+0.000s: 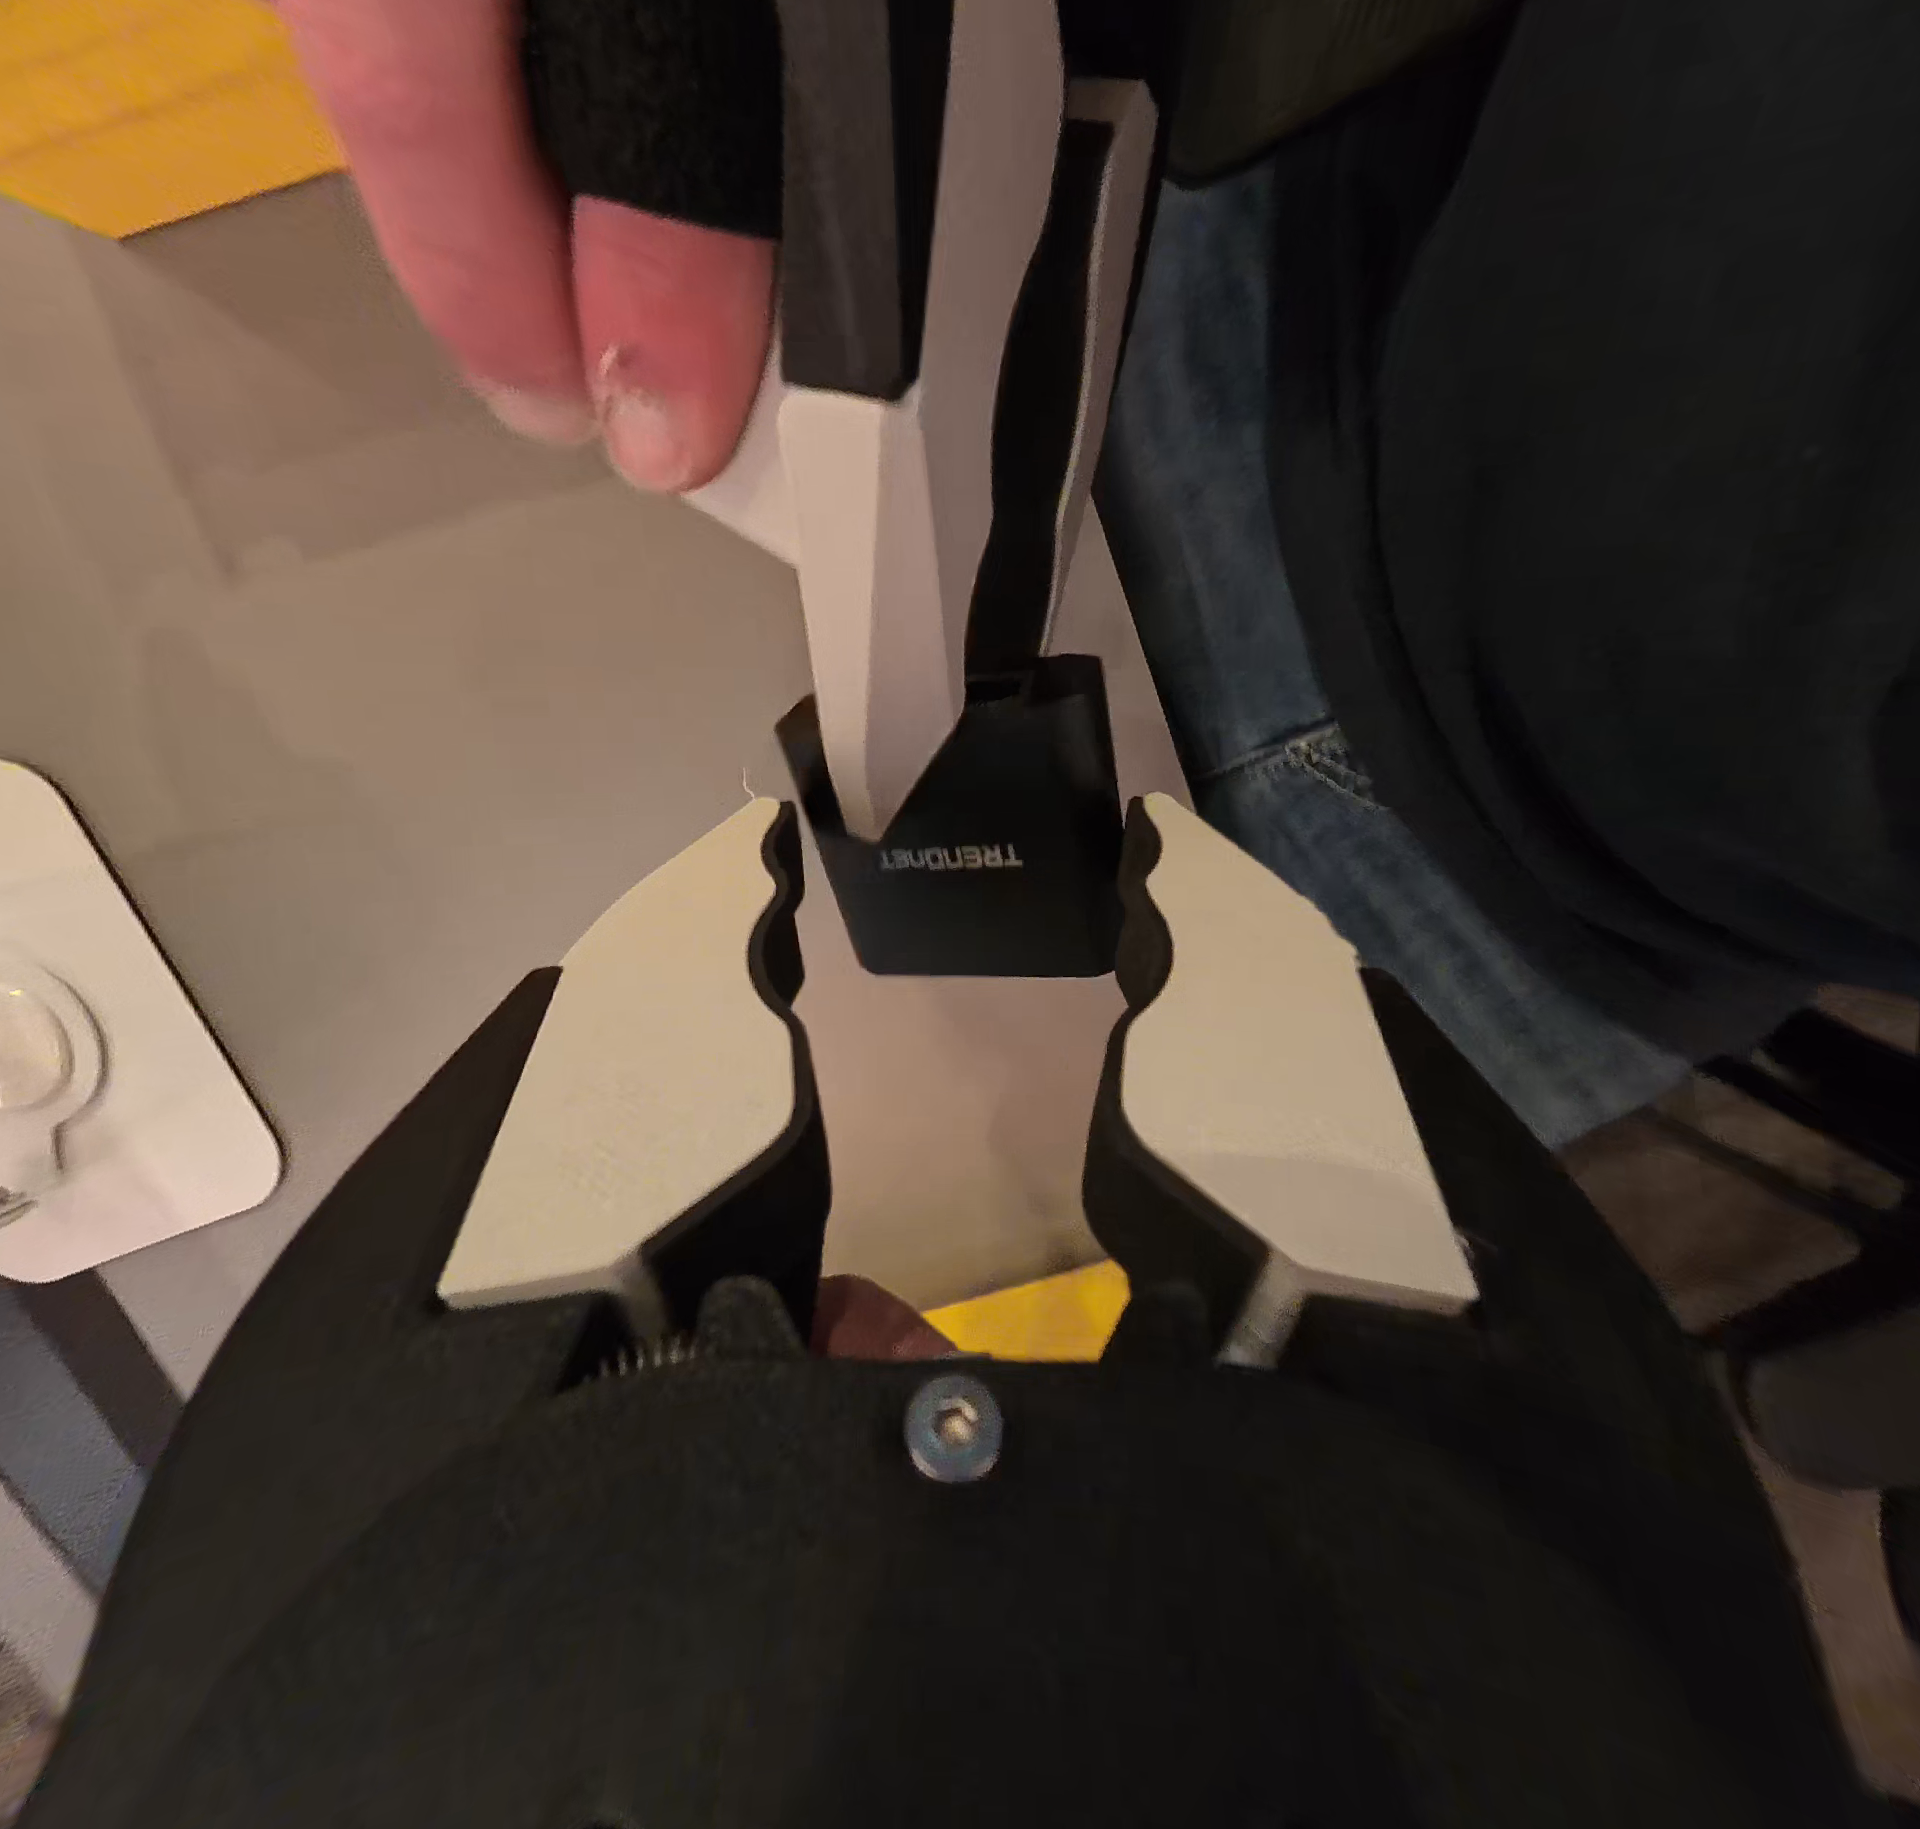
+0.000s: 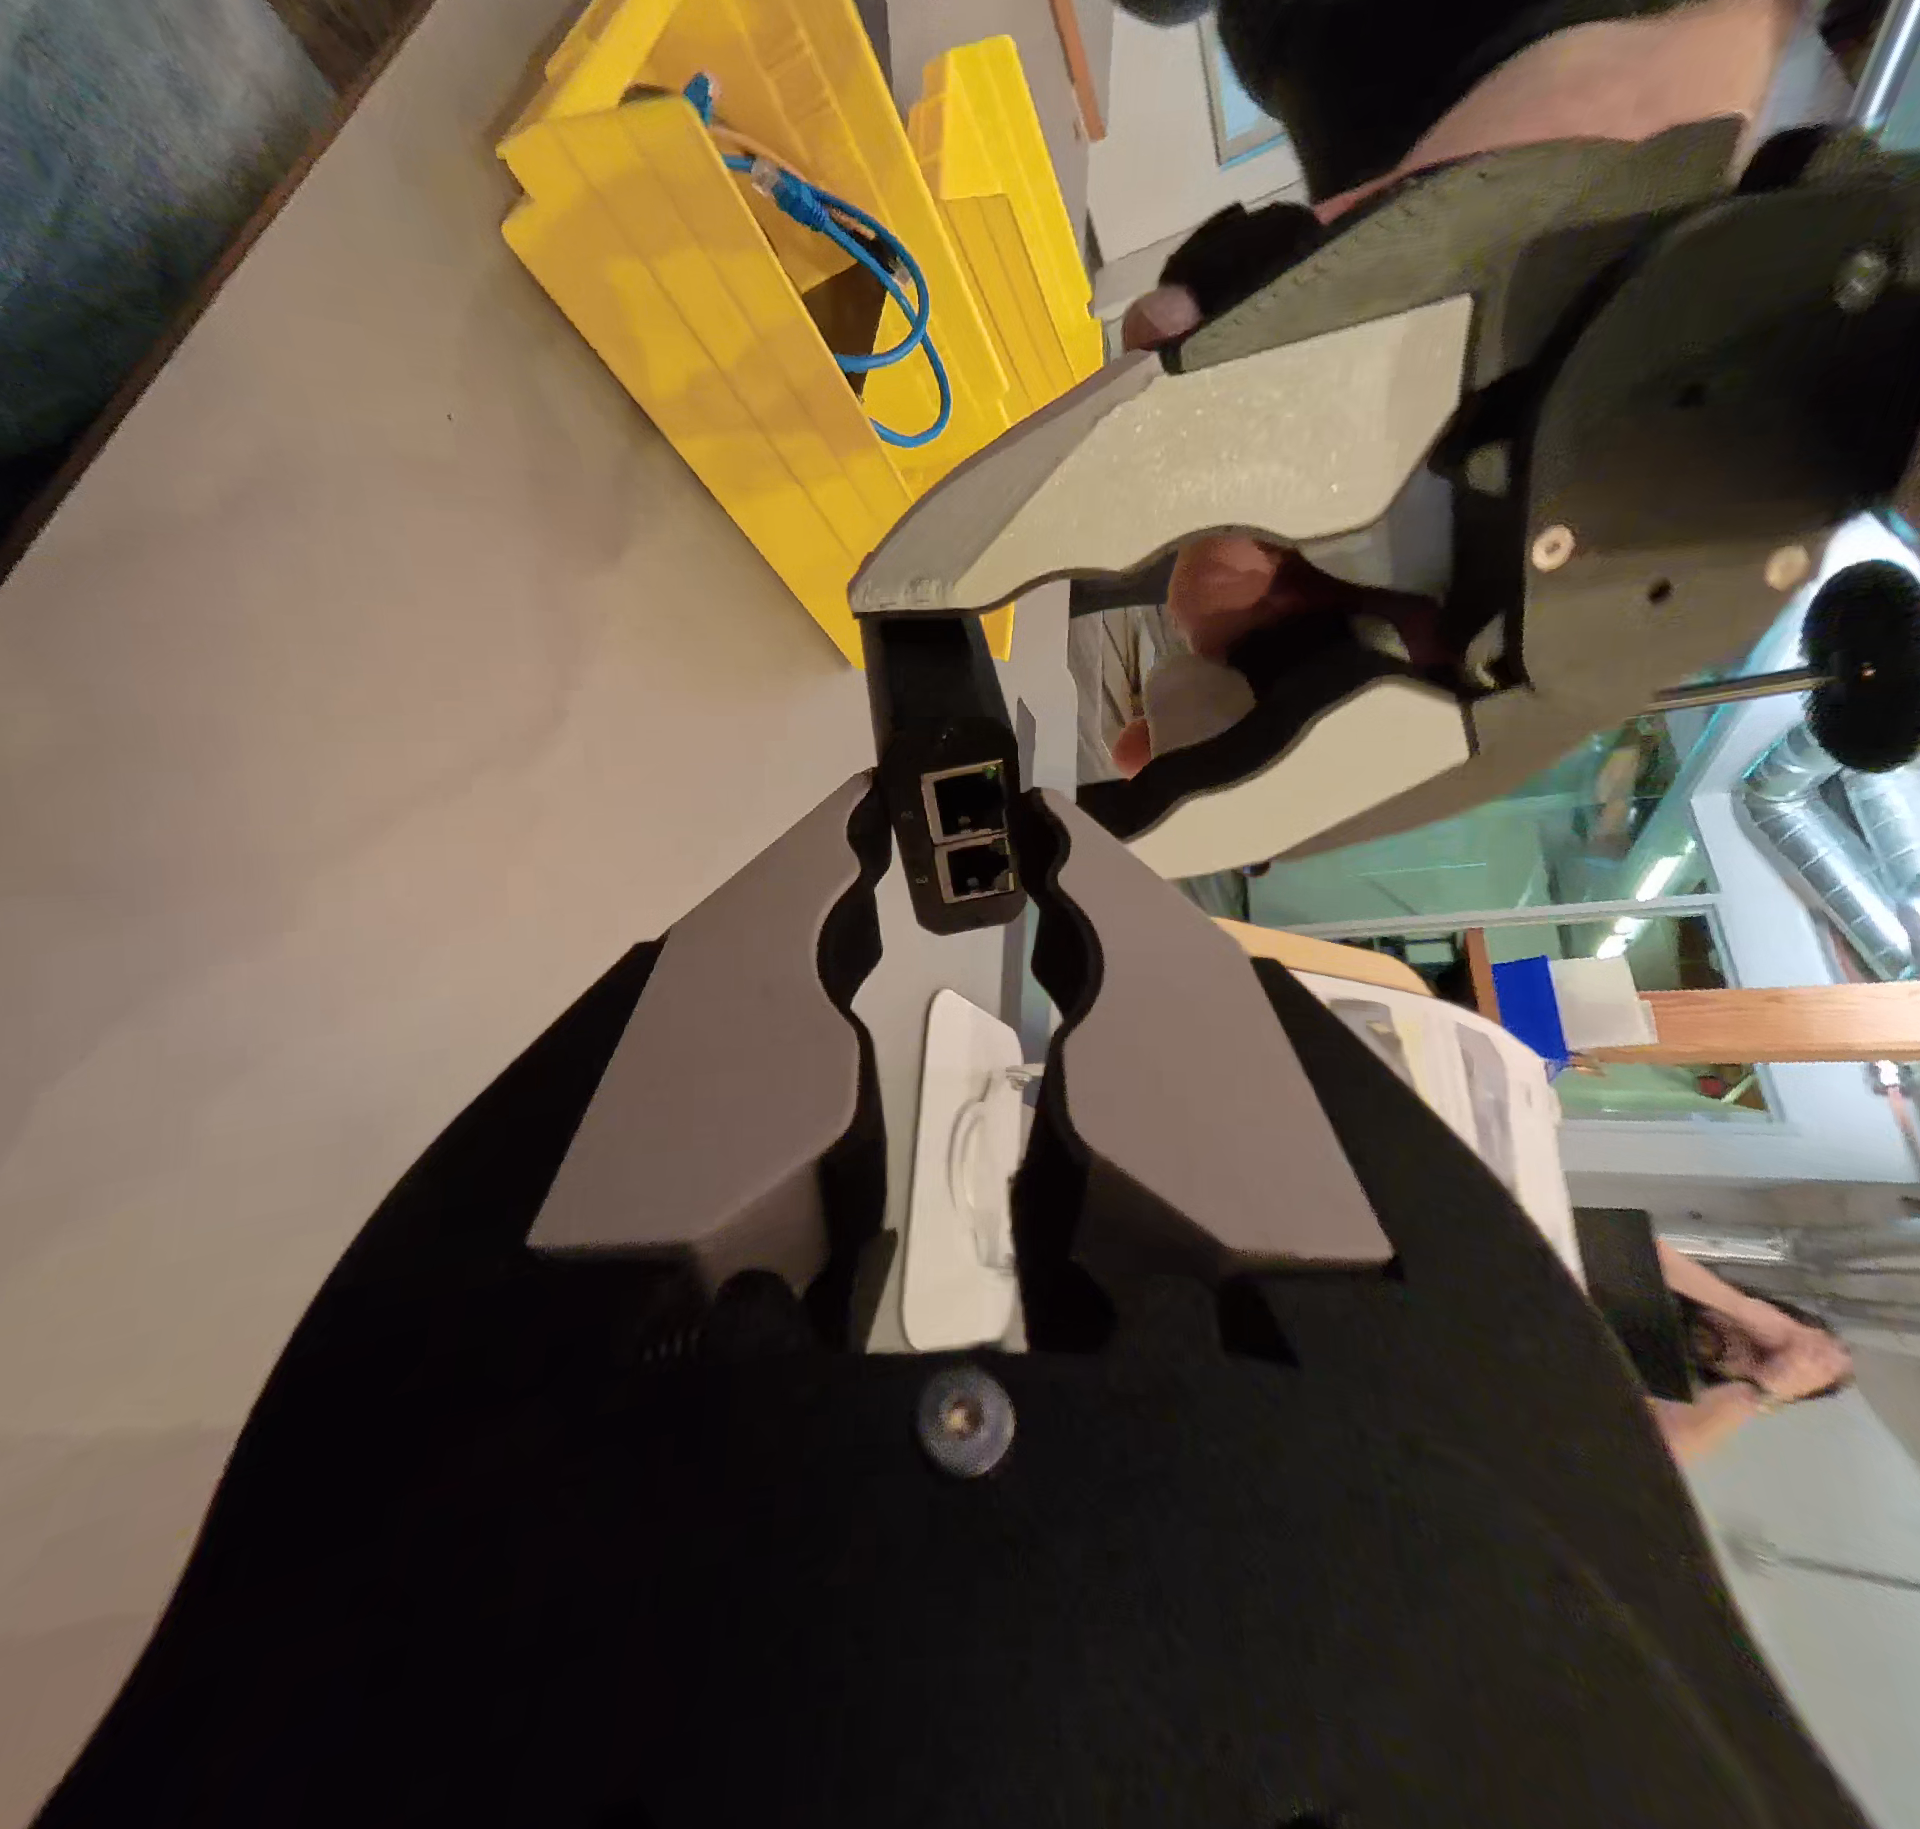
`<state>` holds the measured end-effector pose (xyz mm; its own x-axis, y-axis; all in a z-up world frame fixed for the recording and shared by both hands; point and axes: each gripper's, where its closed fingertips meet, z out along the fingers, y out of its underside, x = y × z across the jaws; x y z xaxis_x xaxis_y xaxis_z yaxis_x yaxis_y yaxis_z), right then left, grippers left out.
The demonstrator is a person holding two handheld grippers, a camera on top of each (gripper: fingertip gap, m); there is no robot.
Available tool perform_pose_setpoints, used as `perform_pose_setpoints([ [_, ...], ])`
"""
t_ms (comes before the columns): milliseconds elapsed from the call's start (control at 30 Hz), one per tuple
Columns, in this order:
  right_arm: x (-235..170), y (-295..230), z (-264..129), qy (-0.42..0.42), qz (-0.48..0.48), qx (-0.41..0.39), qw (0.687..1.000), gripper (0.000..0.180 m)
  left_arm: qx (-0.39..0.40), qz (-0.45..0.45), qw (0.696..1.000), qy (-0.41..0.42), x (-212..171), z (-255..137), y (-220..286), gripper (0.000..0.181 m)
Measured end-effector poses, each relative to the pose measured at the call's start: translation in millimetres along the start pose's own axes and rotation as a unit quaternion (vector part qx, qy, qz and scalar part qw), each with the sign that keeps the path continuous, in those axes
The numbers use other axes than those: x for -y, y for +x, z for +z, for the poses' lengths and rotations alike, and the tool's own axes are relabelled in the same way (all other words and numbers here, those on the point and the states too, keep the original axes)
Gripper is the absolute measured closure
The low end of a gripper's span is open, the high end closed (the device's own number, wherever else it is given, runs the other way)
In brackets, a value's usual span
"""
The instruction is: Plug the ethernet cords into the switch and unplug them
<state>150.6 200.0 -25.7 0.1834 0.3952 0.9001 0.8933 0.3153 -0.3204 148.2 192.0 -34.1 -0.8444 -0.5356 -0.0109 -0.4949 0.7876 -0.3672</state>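
Left hand-held gripper (image 1: pixel 961 829) is seen clenched on a small black switch (image 1: pixel 977 896), lifted above the grey desk (image 1: pixel 416 636); right hand-held gripper (image 2: pixel 951 808) also pinches its port end; blue ethernet cords (image 2: pixel 883 314) lie in a yellow bin (image 2: pixel 686 325) toward the desk's far edge. The switch is judged light, rigid and smooth; its flat sides are best gripped, ports left clear.

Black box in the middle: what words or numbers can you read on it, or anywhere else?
On the black switch, top face: white brand lettering, which I won't copy out.
Beside its two ports: tiny marks, too small to read.
On the white blister pack: no readable writing.
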Motion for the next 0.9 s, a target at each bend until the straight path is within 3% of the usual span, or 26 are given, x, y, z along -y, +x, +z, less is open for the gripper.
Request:
perform_pose_setpoints([
  [33,-0.4,1.7,-2.7,0.011,0.018,-0.003,1.0,0.159,0.002,-0.016,1.0,0.021,1.7,-2.7,-1.5,0.12],
  [233,1.5,17.3,-23.9,0.057,0.072,-0.052,0.994,0.159,0.032,-0.117,0.981,0.151,1.9,-18.4,-5.6,0.099],
  [433,2.8,15.4,-24.7,0.046,0.042,-0.07,0.996,0.159,0.01,-0.206,0.934,0.293,14.0,-9.7,-2.5,0.102],
  [500,4.1,14.5,-24.1,0.046,0.038,-0.072,0.996,0.159,0.018,-0.193,0.932,0.306,17.2,-8.1,2.3,0.118],
  [733,-2.4,14.0,-20.2,0.035,0.048,-0.067,0.996,0.157,0.076,-0.194,0.926,0.315,13.8,-10.8,-3.9,0.119],
  [900,-9.8,6.7,-23.8,0.042,0.158,-0.02,0.986,0.123,0.125,-0.174,0.929,0.302,13.2,-11.4,-6.1,0.119],
])
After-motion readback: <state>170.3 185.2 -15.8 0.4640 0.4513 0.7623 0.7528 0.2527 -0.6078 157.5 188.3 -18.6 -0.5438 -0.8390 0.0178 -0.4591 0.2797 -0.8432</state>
